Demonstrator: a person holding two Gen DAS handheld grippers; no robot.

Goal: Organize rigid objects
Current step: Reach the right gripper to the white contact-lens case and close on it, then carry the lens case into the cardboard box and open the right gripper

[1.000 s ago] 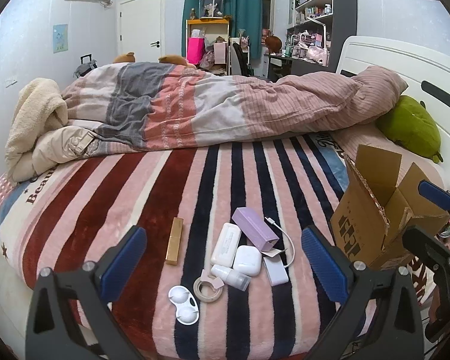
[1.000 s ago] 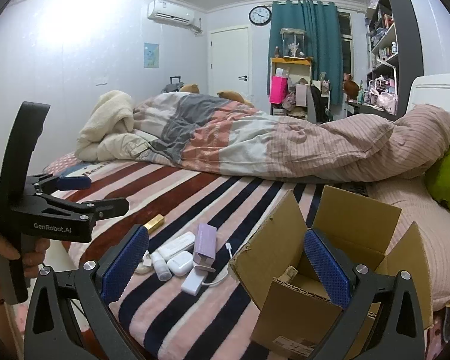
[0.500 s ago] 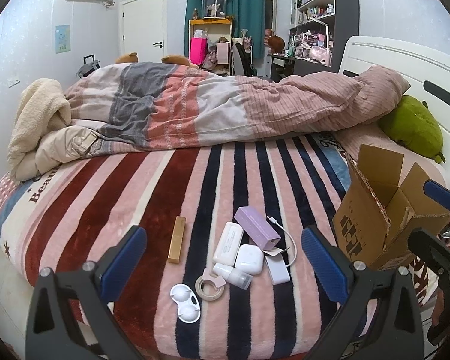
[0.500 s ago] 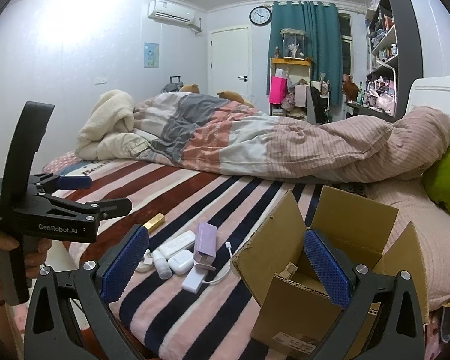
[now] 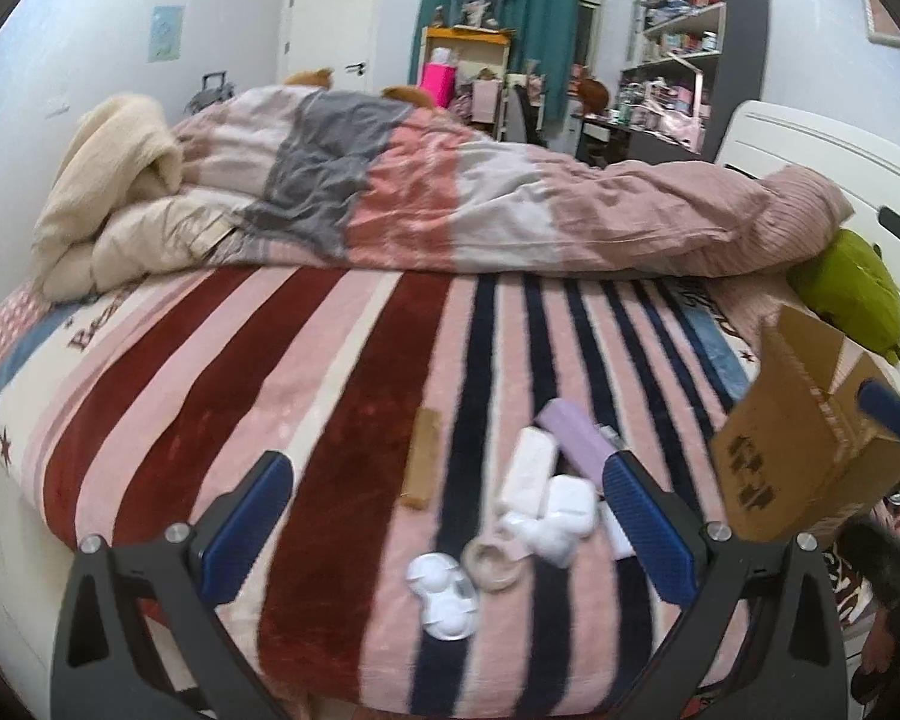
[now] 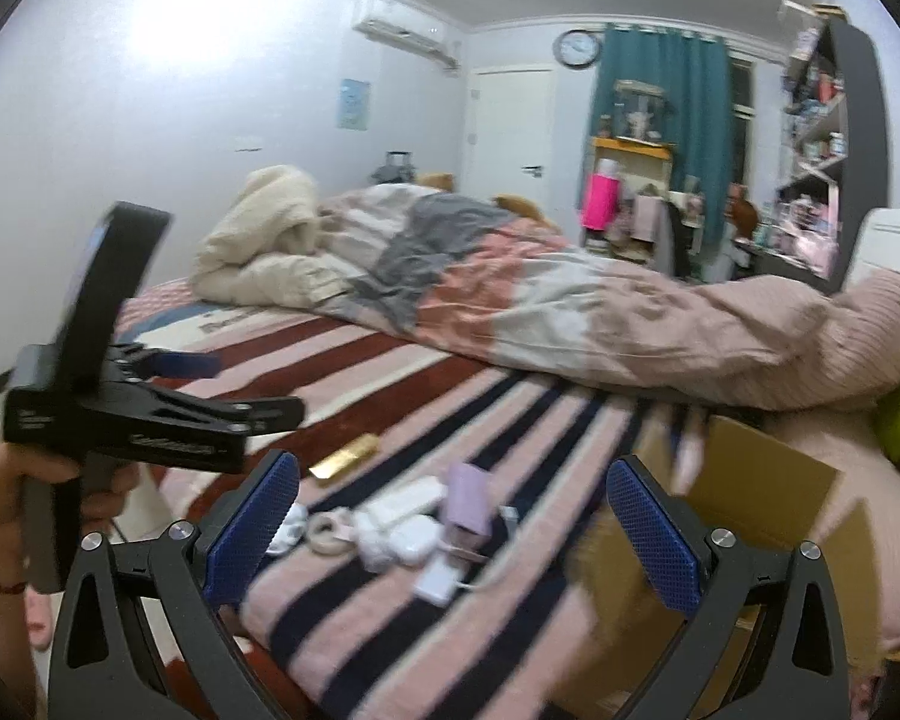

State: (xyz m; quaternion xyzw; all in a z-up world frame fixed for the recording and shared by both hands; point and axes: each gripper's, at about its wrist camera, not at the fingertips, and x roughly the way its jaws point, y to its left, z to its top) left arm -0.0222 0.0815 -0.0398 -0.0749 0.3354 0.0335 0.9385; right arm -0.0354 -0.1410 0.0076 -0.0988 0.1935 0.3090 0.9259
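Several small items lie on the striped blanket: a gold bar (image 5: pixel 421 459) (image 6: pixel 345 456), a purple box (image 5: pixel 576 441) (image 6: pixel 471 501), a long white case (image 5: pixel 531 474), a white earbud case (image 5: pixel 564 507) (image 6: pixel 417 537), a tape ring (image 5: pixel 492 561) (image 6: pixel 327 531) and a white lens case (image 5: pixel 444 594). An open cardboard box (image 5: pixel 810 456) (image 6: pixel 750 510) stands to their right. My left gripper (image 5: pixel 447 516) (image 6: pixel 240 387) hovers open over the near items, holding nothing. My right gripper (image 6: pixel 453 531) is wide, its jaws closing slightly with nothing pressed between them.
A rumpled duvet (image 5: pixel 450 198) and a cream blanket (image 5: pixel 108 192) fill the far half of the bed. A green plush (image 5: pixel 852 294) lies by the white headboard (image 5: pixel 822 150). A white adapter with cable (image 6: pixel 438 585) lies near the box. A hand (image 6: pixel 6 498) holds the left gripper.
The left view has dropped closer to the small items. The right view has swung left and blurred, so the box now sits further right in it.
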